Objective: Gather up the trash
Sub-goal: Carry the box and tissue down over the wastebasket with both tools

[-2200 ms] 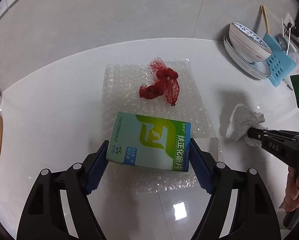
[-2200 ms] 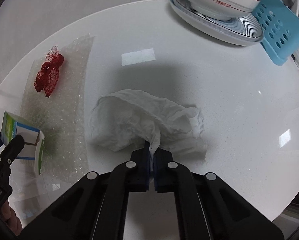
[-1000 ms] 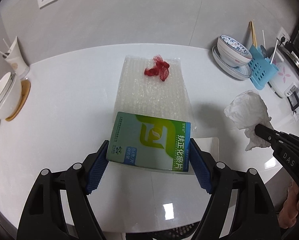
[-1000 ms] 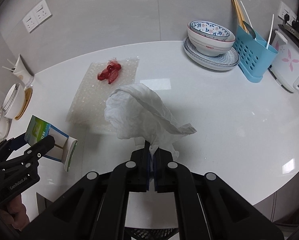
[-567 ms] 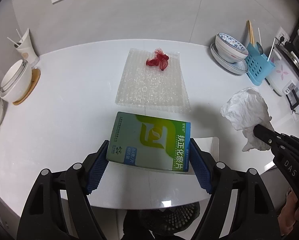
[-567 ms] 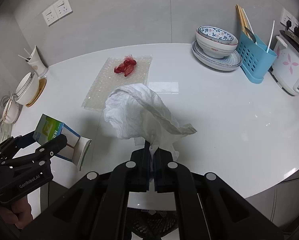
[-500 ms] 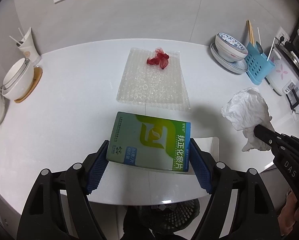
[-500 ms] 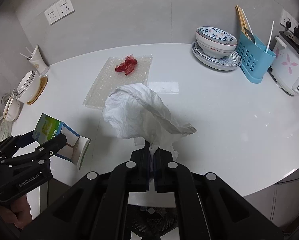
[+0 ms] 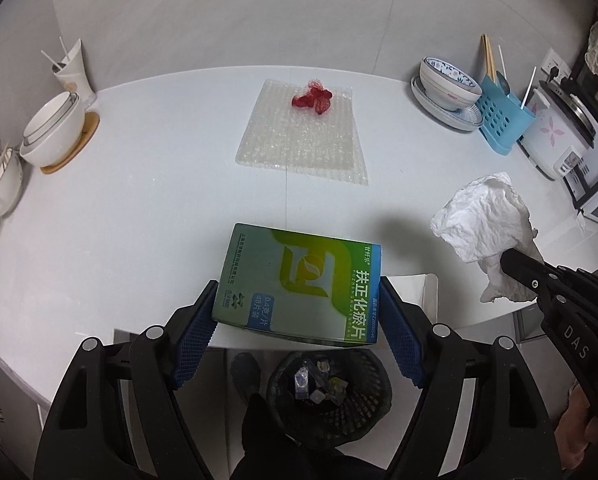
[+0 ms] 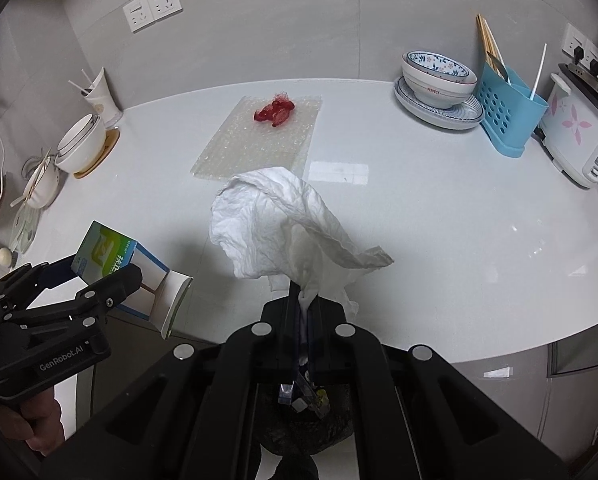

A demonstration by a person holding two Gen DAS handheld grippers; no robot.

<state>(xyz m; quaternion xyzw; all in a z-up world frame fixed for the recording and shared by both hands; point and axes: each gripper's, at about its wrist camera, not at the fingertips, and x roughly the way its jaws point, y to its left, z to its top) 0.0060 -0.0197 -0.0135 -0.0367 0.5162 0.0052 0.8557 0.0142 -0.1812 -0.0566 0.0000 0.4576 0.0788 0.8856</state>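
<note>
Above the black bin (image 9: 331, 396), the left tool (image 9: 299, 316) clamps the green box (image 9: 299, 280) while the right tool (image 10: 305, 304) pinches the crumpled tissue (image 10: 275, 232).

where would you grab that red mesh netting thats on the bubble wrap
Take the red mesh netting at its bunched, raised middle, coming straight down from above. It lies crumpled and low near the far edge of the flat bubble wrap, so a side approach would likely snag the sheet. Both tongs are full now.
</note>
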